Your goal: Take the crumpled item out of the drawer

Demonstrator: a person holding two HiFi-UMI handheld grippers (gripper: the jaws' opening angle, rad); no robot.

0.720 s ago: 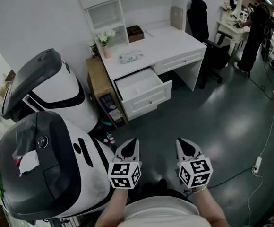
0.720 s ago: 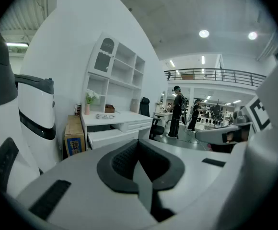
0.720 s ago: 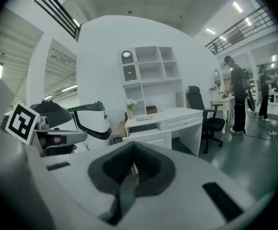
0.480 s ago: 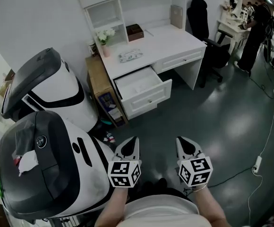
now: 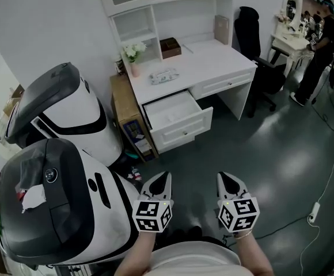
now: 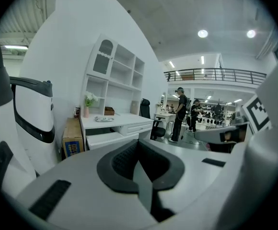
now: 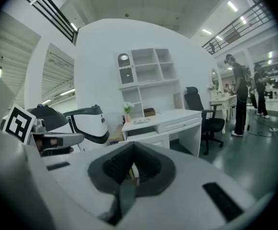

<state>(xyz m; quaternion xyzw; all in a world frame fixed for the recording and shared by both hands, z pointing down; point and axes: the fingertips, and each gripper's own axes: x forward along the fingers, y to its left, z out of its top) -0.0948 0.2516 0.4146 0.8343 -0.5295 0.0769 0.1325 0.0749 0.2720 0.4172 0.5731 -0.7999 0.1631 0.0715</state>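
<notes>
The dark floor (image 5: 282, 154) is filling the right and near part of the scene. Two big white-and-black machines are standing at the left, one near (image 5: 52, 211) and one farther (image 5: 57, 111). The white table (image 5: 213, 56), with shelves over it, is standing far off against the wall. A black chair (image 5: 253, 36) is sitting at its right end and a brown cabinet (image 5: 124, 99) is touching its left side. A person (image 5: 322, 45) is standing at the far right.

The table's left drawer (image 5: 181, 128) is standing pulled open toward the near side. Its inside is showing only white from here, and what is lying in it cannot be made out. A pale crumpled-looking item (image 5: 163, 74) is lying on the tabletop just behind the open drawer, with flowers (image 5: 133, 52) and a small brown box (image 5: 170, 46) farther back.

The left gripper (image 5: 162, 177) and right gripper (image 5: 224, 177) are hovering side by side over the near floor, pointing toward the table. Both are well apart from the drawer and the item. The left fingers (image 6: 124, 159) are pressing together on nothing, and the right fingers (image 7: 115, 164) are doing the same.
</notes>
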